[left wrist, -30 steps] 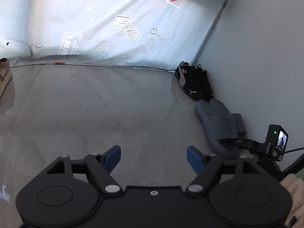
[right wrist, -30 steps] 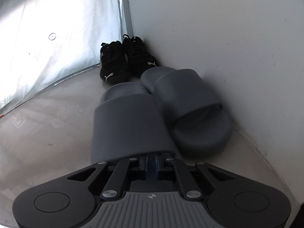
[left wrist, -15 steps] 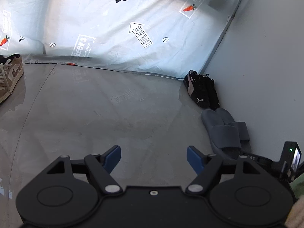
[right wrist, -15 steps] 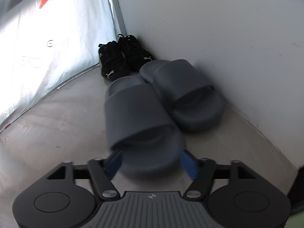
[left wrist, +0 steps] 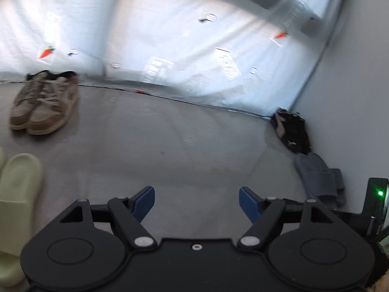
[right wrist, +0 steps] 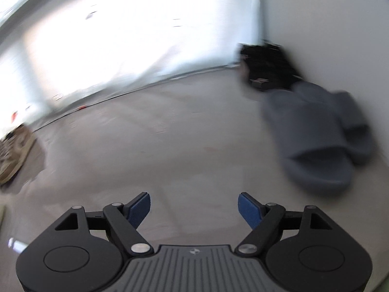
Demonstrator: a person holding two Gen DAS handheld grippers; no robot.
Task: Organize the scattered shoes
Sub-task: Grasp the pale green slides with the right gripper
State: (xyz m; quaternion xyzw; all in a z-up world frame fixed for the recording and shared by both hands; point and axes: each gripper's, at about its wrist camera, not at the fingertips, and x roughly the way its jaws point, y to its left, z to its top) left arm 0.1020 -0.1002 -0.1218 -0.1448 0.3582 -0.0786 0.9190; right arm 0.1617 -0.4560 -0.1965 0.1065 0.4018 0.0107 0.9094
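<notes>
Nearest, the left gripper [left wrist: 197,202] and the right gripper [right wrist: 193,206] both hang over bare floor [left wrist: 170,150] with jaws spread wide and nothing between the pads. Just left of the left gripper lies 1 pale green slide [left wrist: 17,194], apart from any row. Further right, 2 grey slides [right wrist: 321,141] sit side by side against the white wall [right wrist: 340,36], and behind them 2 black sneakers [right wrist: 269,68] are tucked into the corner. Farthest left, 2 tan sneakers [left wrist: 43,104] rest together by the silver sheet [left wrist: 170,36], well apart from the wall row. Both views are smeared by motion, so a hurried reach could misjudge a shoe's edge, and swinging close past the grey slides could knock that pair crooked
</notes>
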